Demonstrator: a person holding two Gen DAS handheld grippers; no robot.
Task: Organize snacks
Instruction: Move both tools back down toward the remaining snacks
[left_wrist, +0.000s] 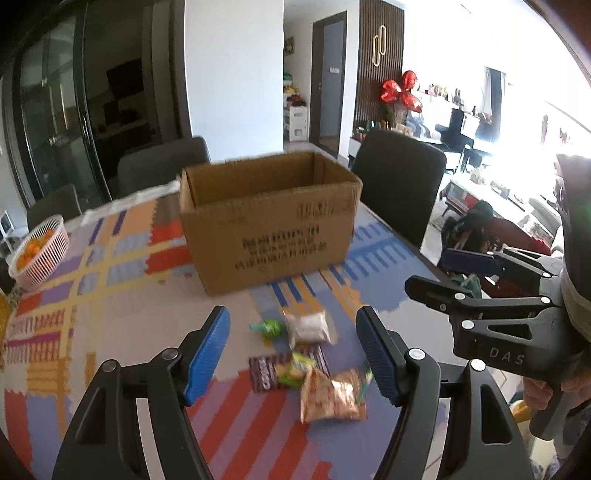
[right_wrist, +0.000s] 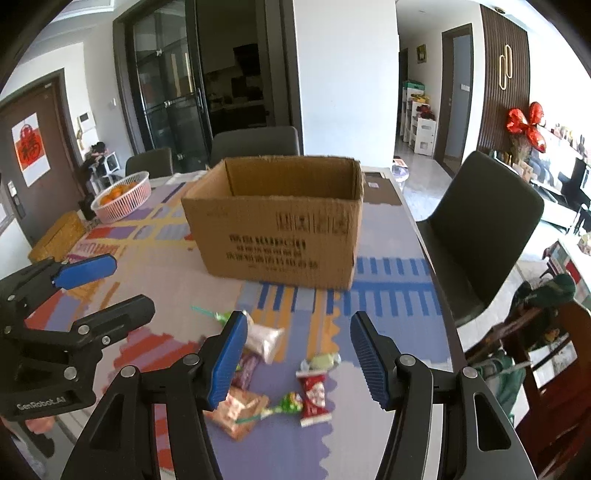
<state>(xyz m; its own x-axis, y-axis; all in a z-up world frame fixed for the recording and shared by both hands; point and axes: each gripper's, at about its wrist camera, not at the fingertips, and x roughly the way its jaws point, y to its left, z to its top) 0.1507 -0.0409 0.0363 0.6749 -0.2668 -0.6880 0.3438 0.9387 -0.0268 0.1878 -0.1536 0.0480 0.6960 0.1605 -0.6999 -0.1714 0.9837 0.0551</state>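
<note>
a long table (right_wrist: 388, 258) covered with a bright patchwork mat fills both views, with dark chairs around it. on it, toward the far side, stands an open cardboard box (right_wrist: 273, 229), its top flaps out of the way and its inside not visible from here; this looks like where the snacks are meant to go. off to the left sits a pink basket of oranges (right_wrist: 122, 197), well apart from your work.

between the box and you lies a loose cluster of snacks. from your left wrist view you see a pale clear packet (left_wrist: 308, 326) nearest the box, a dark flat wrapper (left_wrist: 267, 373) closer to you, and an orange crinkled bag (left_wrist: 330, 397) closest of all. from the right wrist view a red wrapped bar (right_wrist: 314, 397) lies by itself beside a green lollipop (right_wrist: 290, 402).

your left gripper (left_wrist: 293, 360) hangs above the cluster with its blue pads apart and nothing between them. your right gripper (right_wrist: 299, 360) is likewise spread and empty, framing the red bar.

to do this well, pick one separate item per hand. the red bar looks easiest for the right. come down so the pads straddle its narrow width, and keep clear of the lollipop stick. avoid pinching overlapped wrappers; they will likely drag neighbours along.
</note>
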